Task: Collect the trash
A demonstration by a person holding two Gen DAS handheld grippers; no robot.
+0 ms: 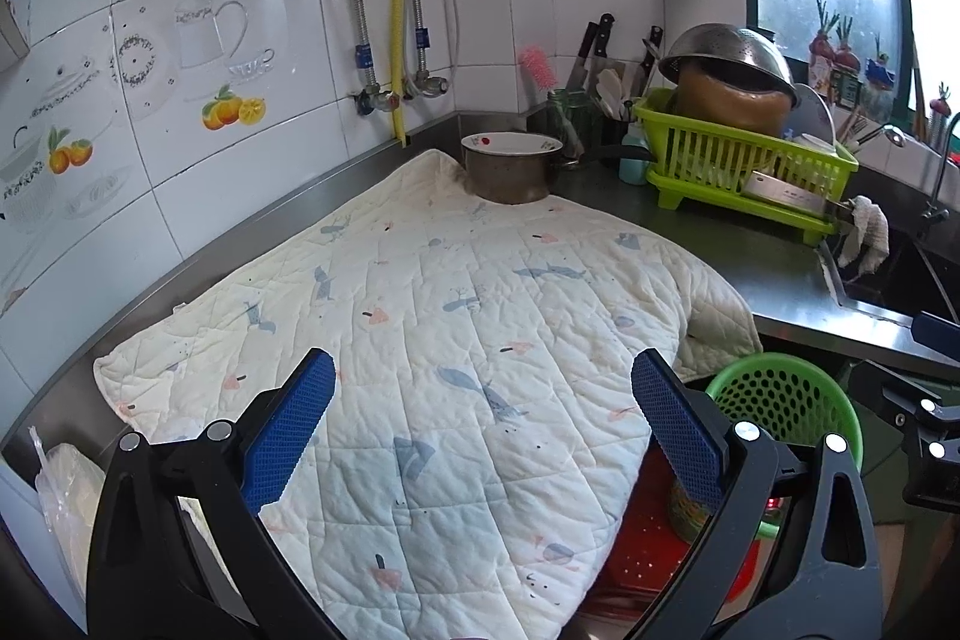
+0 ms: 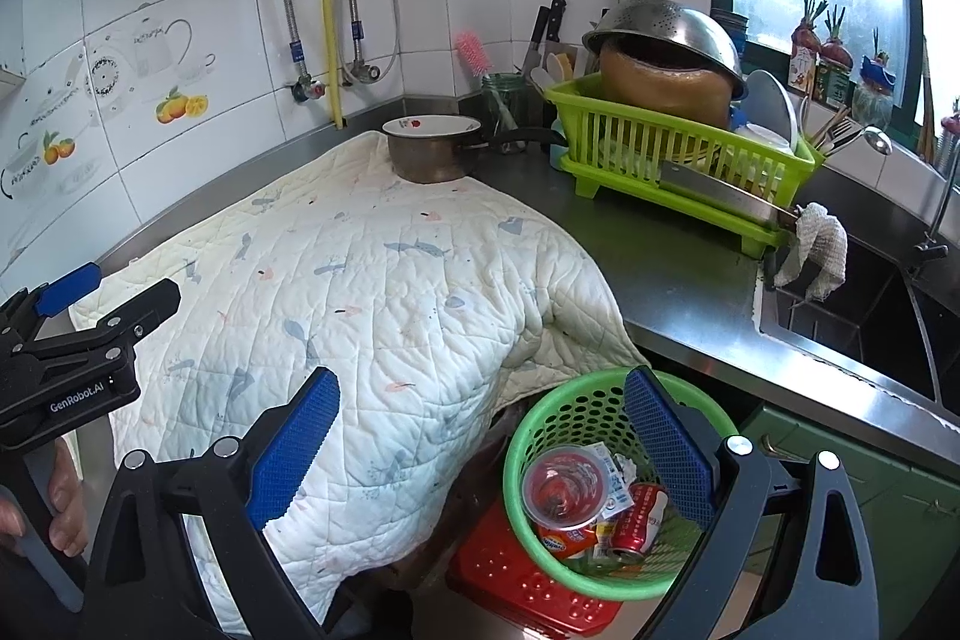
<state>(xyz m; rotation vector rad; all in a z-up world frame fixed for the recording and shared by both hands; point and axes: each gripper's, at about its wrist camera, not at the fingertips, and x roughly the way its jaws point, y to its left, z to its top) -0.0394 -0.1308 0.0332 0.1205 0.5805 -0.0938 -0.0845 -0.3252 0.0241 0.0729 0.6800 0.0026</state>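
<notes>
Left gripper (image 1: 483,388) jaws wide apart, empty, over quilted cloth (image 1: 432,340) on steel counter (image 1: 720,250). Green basket (image 1: 780,394) beside cloth edge.

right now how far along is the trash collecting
Done: the green basket below the counter edge already holds a red can, a clear cup and wrappers. In hand: nothing; the left hand-held gripper and right hand-held gripper are both open and empty. Left: no loose trash shows on the quilt, so it looks nearly finished.
</notes>
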